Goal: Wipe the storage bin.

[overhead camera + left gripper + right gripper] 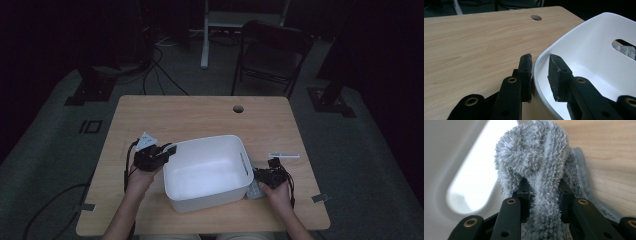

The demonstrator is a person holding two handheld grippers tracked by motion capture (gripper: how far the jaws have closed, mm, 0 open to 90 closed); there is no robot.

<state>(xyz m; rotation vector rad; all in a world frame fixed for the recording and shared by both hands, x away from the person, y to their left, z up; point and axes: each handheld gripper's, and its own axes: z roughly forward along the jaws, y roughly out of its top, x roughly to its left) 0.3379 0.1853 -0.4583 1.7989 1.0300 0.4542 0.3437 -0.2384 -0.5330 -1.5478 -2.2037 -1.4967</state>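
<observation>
A: Where's the bin?

B: On the bench, toward the near edge, between the two hands. It's white, open at the top, with a slot handle in its right wall.

A: And the left gripper?

B: At the bin's left rim. In the left gripper view one finger is outside the wall and the other inside, so the rim runs between them. The outer finger sits against the wall; the inner one shows a small gap. I can't tell whether they truly clamp it.

A: The right gripper?

B: Just beside the bin's right wall, low over the bench. Its fingers are closed on a grey fluffy cloth, which bunches up above them and trails onto the wood at the right.

A: Anything else there?

B: A small white strip lies on the bench just beyond the right hand.
</observation>
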